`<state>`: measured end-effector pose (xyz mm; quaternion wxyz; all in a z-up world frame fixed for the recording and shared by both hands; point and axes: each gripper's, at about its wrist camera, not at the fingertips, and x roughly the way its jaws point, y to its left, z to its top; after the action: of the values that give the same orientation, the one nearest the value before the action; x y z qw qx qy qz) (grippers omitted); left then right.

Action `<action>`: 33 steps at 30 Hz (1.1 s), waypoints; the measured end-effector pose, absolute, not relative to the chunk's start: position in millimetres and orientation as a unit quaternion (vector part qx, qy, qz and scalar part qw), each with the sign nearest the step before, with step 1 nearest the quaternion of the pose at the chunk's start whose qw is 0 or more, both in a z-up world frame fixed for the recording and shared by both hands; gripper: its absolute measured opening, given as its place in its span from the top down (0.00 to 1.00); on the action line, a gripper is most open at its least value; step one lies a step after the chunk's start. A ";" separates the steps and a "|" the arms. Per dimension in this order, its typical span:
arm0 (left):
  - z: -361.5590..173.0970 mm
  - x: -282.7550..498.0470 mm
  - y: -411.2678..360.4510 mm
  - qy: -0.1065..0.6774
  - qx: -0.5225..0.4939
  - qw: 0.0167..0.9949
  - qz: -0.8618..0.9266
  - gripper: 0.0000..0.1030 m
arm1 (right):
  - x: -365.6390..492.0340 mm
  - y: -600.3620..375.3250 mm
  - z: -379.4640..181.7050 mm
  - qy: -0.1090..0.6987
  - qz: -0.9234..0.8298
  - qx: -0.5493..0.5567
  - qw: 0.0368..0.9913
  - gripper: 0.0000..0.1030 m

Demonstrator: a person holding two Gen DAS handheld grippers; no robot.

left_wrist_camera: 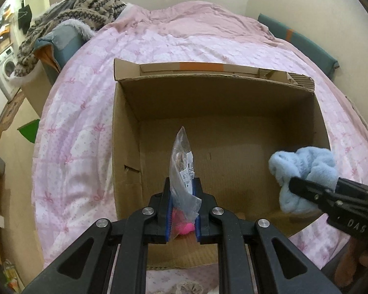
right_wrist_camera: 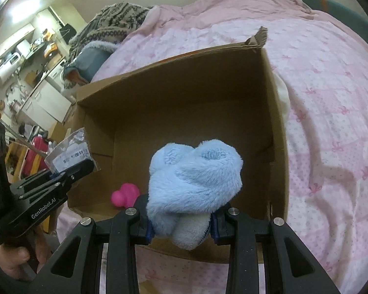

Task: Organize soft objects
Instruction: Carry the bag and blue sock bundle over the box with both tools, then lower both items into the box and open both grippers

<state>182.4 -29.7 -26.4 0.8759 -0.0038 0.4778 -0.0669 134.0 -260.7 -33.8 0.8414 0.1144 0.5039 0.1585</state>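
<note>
An open brown corrugated cardboard box (left_wrist_camera: 223, 127) sits on a bed covered by a pink quilt printed with bows (left_wrist_camera: 81, 112), its flaps folded outward and its opening facing up. The left gripper (left_wrist_camera: 182, 191) is clenched on a clear plastic bag with a white barcode label (left_wrist_camera: 182, 161); the bag stands upright between the blue-padded fingers (left_wrist_camera: 168, 210), and its upper end projects above the fingertips over the box interior near the front wall. The same bag (right_wrist_camera: 72, 153) appears in the right wrist view at the box's left wall, held by the left gripper (right_wrist_camera: 84, 165), with the person's hand (right_wrist_camera: 11, 259) wrapped around the handle. The right gripper (right_wrist_camera: 181, 216) is clenched on a fluffy light-blue plush bundle (right_wrist_camera: 196, 178), which bulges upward past the fingers and hangs over the front edge of the box. In the left wrist view this bundle (left_wrist_camera: 306, 171) is at the box's right wall, with the right gripper (left_wrist_camera: 294, 185) entering from the right edge. A bright pink rounded soft toy (right_wrist_camera: 125, 194) lies on the box floor at the front left corner; in the left wrist view it (left_wrist_camera: 182, 224) shows between the left gripper's fingers, below the bag. A grey-and-cream patterned knitted garment (left_wrist_camera: 85, 7) is heaped at the far left corner of the bed. A white washing machine (left_wrist_camera: 6, 67) stands well apart on the left.
</note>
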 end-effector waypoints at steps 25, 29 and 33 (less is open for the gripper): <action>-28.3 178.4 -35.2 0.484 -0.006 0.872 -0.075 0.87 | 132.2 -256.8 -33.7 0.506 0.160 0.110 0.841 0.49; -27.4 178.7 -35.8 0.484 -0.007 0.872 -0.076 0.80 | 132.7 -259.4 -28.1 0.493 0.162 0.120 0.846 0.44; -23.2 176.6 -37.8 0.472 0.000 0.878 -0.073 0.44 | 131.1 -262.5 -21.1 0.474 0.161 0.130 0.856 0.29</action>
<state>176.6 -37.8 -23.2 0.8784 0.0003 0.4722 -0.0732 131.1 -262.5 -21.1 0.8559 0.1298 0.4739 0.1614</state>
